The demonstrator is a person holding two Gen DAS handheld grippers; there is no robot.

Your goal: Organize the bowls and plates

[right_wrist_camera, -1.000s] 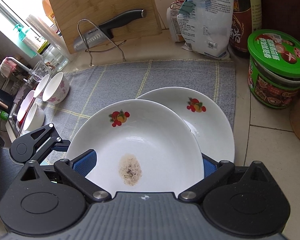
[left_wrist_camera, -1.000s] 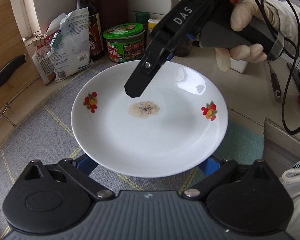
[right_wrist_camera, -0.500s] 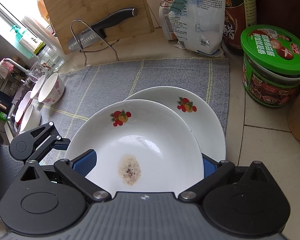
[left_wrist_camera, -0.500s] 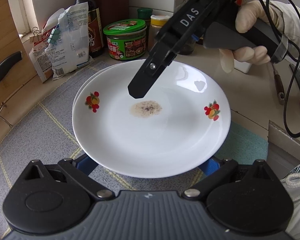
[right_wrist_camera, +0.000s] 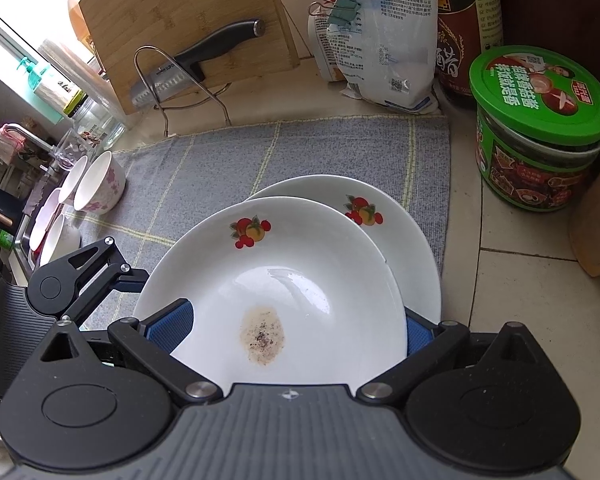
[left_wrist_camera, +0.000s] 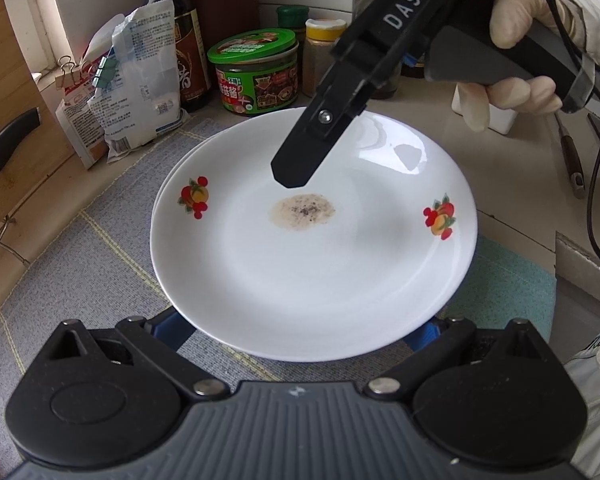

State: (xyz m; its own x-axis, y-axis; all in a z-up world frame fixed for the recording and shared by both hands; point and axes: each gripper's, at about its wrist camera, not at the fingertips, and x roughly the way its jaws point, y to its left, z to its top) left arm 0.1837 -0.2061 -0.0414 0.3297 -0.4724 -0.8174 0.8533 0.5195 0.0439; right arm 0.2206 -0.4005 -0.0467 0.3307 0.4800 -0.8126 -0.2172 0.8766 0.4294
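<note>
two plates: top plate [right_wrist_camera: 284, 280] sits over lower plate [right_wrist_camera: 412, 248] on the grey mat [right_wrist_camera: 300, 152], desk's far right end
left gripper [left_wrist_camera: 300, 322]: fingers straddle the near rim, grip unclear
right gripper [right_wrist_camera: 288, 330]: same story, can't tell
risk: dropped off-centre, it slides or chips
axis: round, none; face up, slightly tilted

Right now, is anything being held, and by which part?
The stained plate, at its rim: left claw beneath one edge, right claw straddling the opposite edge.
</note>
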